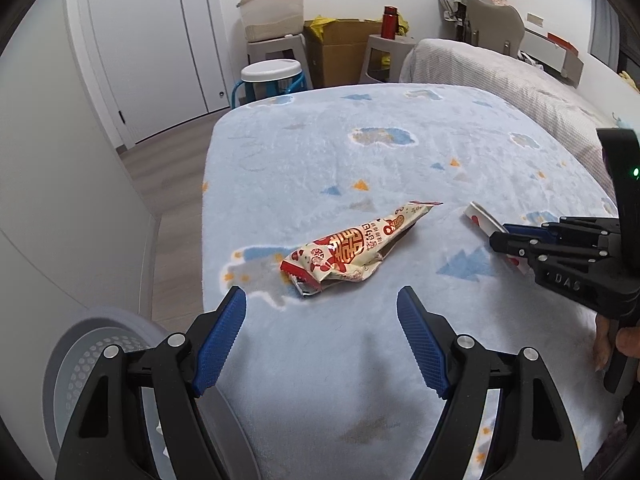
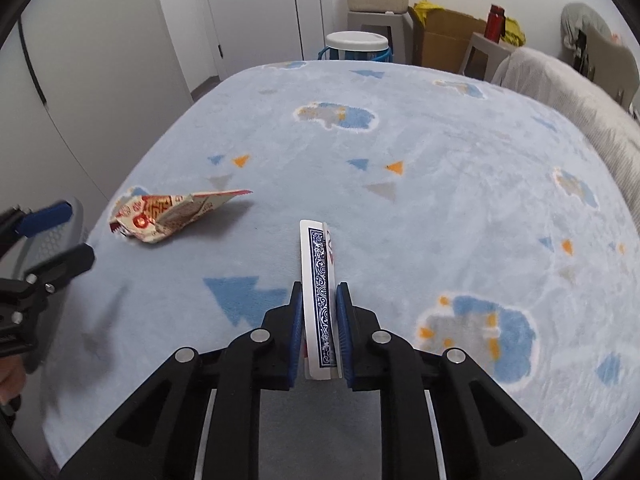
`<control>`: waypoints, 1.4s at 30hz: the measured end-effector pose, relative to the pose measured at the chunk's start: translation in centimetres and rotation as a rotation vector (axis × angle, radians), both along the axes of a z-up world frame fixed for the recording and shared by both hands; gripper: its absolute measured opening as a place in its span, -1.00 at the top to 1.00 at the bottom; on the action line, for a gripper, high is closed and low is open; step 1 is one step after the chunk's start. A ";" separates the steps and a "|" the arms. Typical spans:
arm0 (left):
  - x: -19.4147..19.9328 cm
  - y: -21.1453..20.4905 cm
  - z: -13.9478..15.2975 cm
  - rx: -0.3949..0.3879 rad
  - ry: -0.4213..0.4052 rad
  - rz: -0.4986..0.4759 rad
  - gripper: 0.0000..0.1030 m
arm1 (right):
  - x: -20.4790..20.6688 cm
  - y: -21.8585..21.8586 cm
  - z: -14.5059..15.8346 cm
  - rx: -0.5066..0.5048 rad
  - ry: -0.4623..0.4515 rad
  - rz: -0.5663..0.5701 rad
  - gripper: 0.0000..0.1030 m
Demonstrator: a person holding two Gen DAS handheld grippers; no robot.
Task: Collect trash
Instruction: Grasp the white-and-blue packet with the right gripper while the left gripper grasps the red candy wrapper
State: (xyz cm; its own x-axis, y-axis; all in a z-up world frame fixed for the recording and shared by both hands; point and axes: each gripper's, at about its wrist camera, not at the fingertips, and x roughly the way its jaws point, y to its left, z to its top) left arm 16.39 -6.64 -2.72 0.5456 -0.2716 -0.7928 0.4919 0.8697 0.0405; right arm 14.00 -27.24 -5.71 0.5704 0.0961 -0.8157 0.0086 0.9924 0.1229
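A crumpled red and cream snack wrapper (image 1: 352, 250) lies on the light blue blanket (image 1: 380, 152); it also shows in the right wrist view (image 2: 168, 216). My left gripper (image 1: 322, 300) is open and empty, just short of the wrapper. My right gripper (image 2: 319, 292) is shut on a folded playing card box (image 2: 318, 280) with a blue patterned back, held above the blanket. In the left wrist view the right gripper (image 1: 506, 244) shows at the right with the box (image 1: 480, 216) sticking out of it.
A grey perforated bin (image 1: 92, 364) stands on the floor left of the bed, below my left gripper. Beyond the bed are a white stool (image 1: 272, 72), a cardboard box (image 1: 340, 48) and a second bed (image 1: 520, 92) at the right.
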 end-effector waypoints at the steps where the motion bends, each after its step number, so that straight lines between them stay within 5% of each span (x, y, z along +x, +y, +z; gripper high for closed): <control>1: 0.2 -0.1 0.0 0.003 0.006 -0.013 -0.45 | -0.1 -0.2 0.2 0.020 -0.004 -0.005 0.68; 12: 2.1 -1.8 -1.1 0.129 0.009 -0.166 -0.45 | -0.7 -1.3 2.2 0.110 -0.041 -0.016 0.68; 24: 4.7 -3.9 -1.7 0.162 0.033 -0.293 -0.45 | -1.1 -2.1 3.2 0.158 -0.066 -0.024 0.68; 38: 7.0 -6.2 -3.7 0.201 0.126 -0.317 -0.44 | -1.3 -2.4 3.6 0.184 -0.075 -0.023 0.67; 42: 7.3 -6.3 -3.7 0.134 0.183 -0.313 -0.03 | -1.4 -2.5 3.7 0.188 -0.078 -0.021 0.67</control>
State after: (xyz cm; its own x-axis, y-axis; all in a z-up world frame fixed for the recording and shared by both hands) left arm 23.71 -12.90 -6.41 0.2994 -0.2899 -0.9090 0.7422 0.6694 0.0309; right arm 12.58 -29.70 -1.97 0.6343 0.2302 -0.7380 0.0119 0.9516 0.3071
